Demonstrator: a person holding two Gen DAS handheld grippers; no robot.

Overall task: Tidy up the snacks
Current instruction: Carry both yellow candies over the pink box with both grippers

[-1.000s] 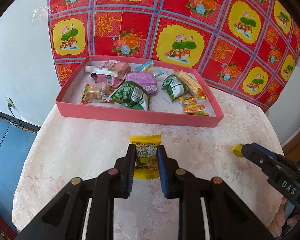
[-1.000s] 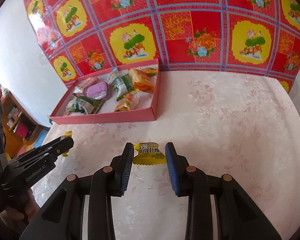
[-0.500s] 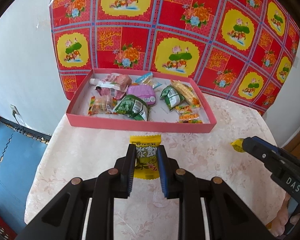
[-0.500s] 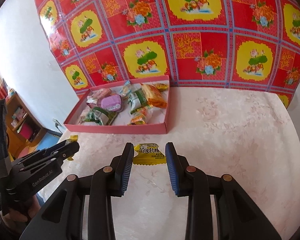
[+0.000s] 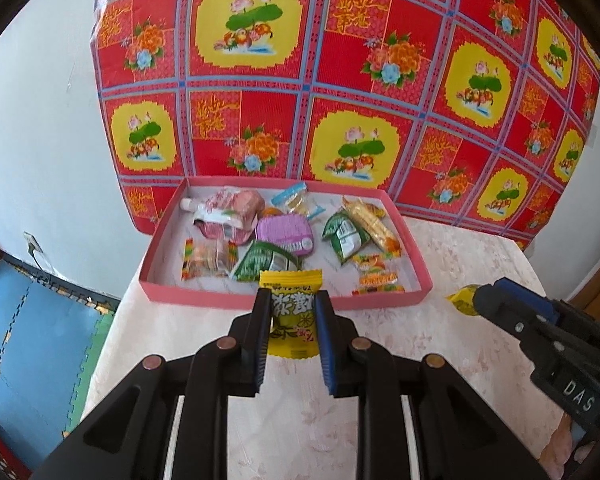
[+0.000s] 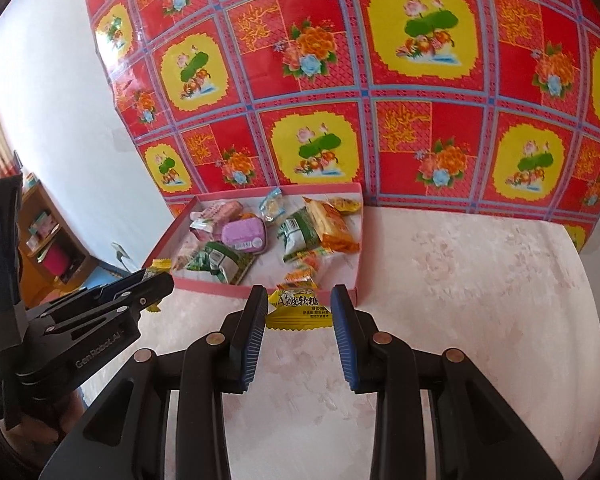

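- Left gripper [image 5: 290, 312]: matte black plastic frame showing two long fingers, each wearing a ribbed blue pad [image 5: 325, 344] on its inner face.
- Round copper-coloured rivets [image 5: 225, 344] sitting at the finger pivots, four across.
- Pale slots running lengthwise through the black frame near the bottom.
- Right gripper [image 6: 300, 314]: showing the same black build, blue ribbed pads [image 6: 345, 344], four copper rivets.
- From the left camera, its side is carrying white "DAS" lettering [image 5: 578, 394] and small silver screws.
- From the right camera, the left gripper's side is bearing pale "GenRobot.AI" lettering [image 6: 98, 354].
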